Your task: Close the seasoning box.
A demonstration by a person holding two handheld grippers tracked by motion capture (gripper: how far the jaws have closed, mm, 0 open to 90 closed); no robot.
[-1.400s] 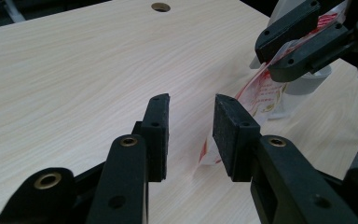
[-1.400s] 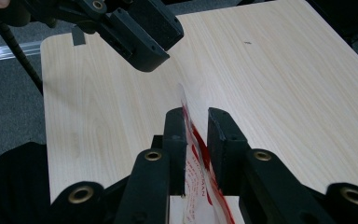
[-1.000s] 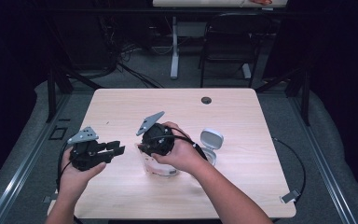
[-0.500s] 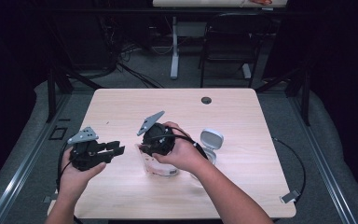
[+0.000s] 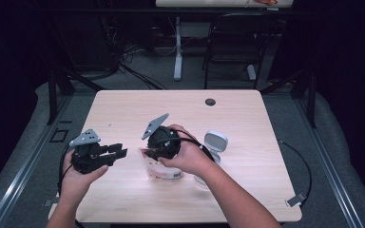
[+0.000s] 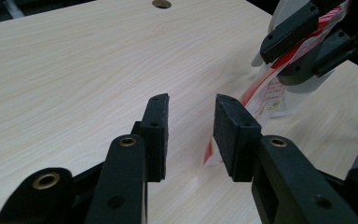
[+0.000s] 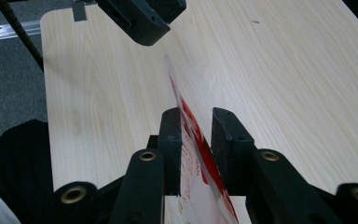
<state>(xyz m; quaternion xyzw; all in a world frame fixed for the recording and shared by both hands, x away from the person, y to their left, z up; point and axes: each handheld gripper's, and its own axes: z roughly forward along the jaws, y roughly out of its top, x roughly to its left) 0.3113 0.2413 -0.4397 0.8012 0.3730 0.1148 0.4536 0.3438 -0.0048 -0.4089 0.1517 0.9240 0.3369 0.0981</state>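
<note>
High view: near the tabletop's middle, the right gripper [image 5: 145, 151] has just been opening its jaws around the top edge of a red-and-clear plastic bag [image 5: 161, 170], likely letting go, while the left gripper [image 5: 119, 153] waits beside it, half-open and empty.

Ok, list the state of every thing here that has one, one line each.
Left gripper: open, nothing between its jaws, held above the table.
Right gripper: jaws just been opening, the bag's top edge between them, a gap at one pad.
Clear bag with red print: upright on the table, top edge between the right gripper's jaws.
White device: standing on the table beside the right hand, untouched.
Table: bare light wood.
</note>
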